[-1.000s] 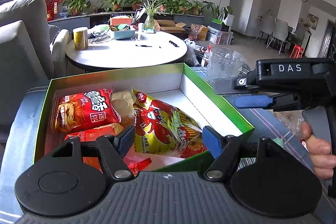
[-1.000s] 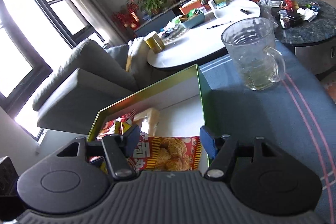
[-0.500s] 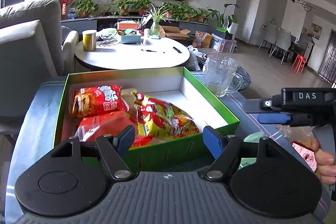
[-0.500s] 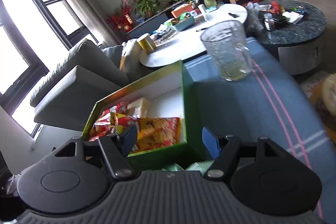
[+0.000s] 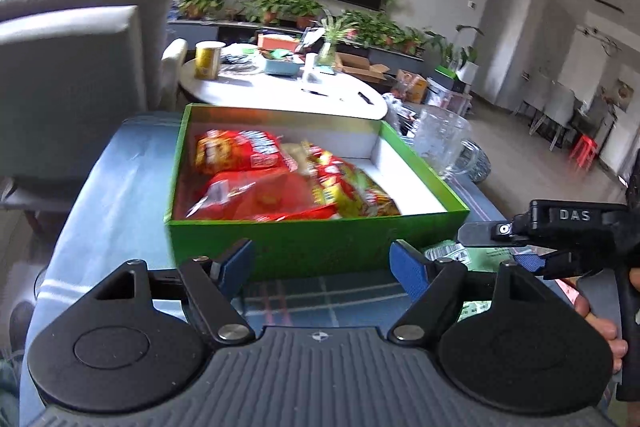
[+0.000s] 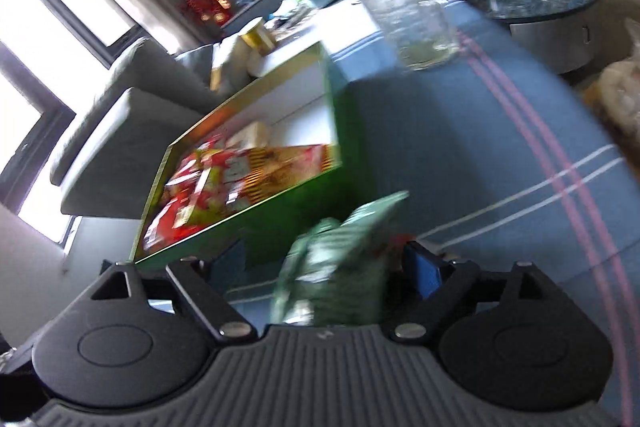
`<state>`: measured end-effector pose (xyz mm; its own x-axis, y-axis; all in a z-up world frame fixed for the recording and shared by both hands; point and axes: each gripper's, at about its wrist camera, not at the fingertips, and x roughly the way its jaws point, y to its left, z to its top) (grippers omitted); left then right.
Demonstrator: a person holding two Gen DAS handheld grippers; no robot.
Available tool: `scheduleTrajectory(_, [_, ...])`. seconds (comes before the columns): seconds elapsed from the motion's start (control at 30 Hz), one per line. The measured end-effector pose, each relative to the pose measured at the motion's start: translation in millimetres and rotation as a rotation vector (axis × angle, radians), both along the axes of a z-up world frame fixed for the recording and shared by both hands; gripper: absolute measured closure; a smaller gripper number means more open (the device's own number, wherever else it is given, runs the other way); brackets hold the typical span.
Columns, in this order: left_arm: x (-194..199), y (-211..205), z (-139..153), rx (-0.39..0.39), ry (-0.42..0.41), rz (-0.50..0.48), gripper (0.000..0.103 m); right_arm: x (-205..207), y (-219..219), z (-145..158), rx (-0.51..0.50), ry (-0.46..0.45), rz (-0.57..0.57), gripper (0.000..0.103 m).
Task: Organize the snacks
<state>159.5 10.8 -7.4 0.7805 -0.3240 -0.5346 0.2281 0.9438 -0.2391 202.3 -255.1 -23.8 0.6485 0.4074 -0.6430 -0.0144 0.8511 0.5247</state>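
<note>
My blue striped tablecloth (image 6: pixel 460 131) fills a living room foreground. Both grippers, left gripper (image 5: pixel 322 265) and right gripper (image 6: pixel 328 267), are opening, gripping nothing; only the right view shows a green packet (image 6: pixel 344 251) between its jaws.

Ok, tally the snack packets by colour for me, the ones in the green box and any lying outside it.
red packets, in the green box: 2
yellow-and-red packet, in the box: 1
pale packet, in the box, blurred: 1
green packet, outside: 1
Total: 5
A reddish scrap beside the green one is too hidden to count.
</note>
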Motion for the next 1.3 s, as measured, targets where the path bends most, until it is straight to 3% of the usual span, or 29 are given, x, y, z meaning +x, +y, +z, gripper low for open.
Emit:
scheduleTrajectory(0.37, [-18,51,-18,-0.065,0.046,0.118,0.030,-22,84,24,0.034,-0.126,0.318,0.027])
scheduleTrajectory(0.53, [-26,61,-23,-0.099,0.058,0.091,0.030,-14,82,18,-0.005,-0.110,0.256,0.027])
scheduleTrajectory(0.7, [-39,44,-21,-0.129,0.067,-0.052,0.025,-6,73,7,-0.014,-0.058,0.178,0.027])
scheduleTrajectory(0.87, [-47,13,-23,-0.065,0.069,-0.185,0.025,0,70,0,-0.017,-0.038,0.159,0.027])
scheduleTrajectory(0.97, [-41,5,-33,-0.039,0.108,-0.163,0.025,1,71,-2,-0.016,-0.032,0.172,0.027])
scheduleTrajectory(1.1, [-32,14,-41,-0.085,0.154,-0.111,0.028,2,75,-8,-0.022,-0.012,0.199,0.027])
scheduleTrajectory(1.3, [-27,26,-41,-0.115,0.176,-0.089,0.051,2,76,-15,-0.012,0.006,0.199,0.027])
